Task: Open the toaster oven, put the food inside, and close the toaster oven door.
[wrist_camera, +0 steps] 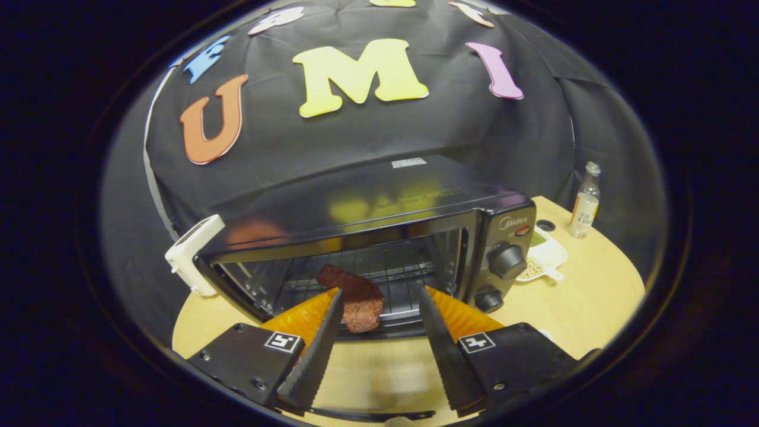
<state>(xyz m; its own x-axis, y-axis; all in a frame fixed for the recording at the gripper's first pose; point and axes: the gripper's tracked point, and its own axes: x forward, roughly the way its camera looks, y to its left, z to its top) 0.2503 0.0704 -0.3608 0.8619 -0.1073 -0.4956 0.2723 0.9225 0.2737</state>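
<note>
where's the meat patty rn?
Gripper view: the meat patty lies on the rack inside the open toaster oven, just ahead of the open tool, nearer its left finger.

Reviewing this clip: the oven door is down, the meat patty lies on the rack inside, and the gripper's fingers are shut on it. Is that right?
Not quite. In the gripper view the gripper is open, its fingers spread apart with nothing pressed between them. The rest holds: the toaster oven door is down and the meat patty lies on the rack inside.
</note>
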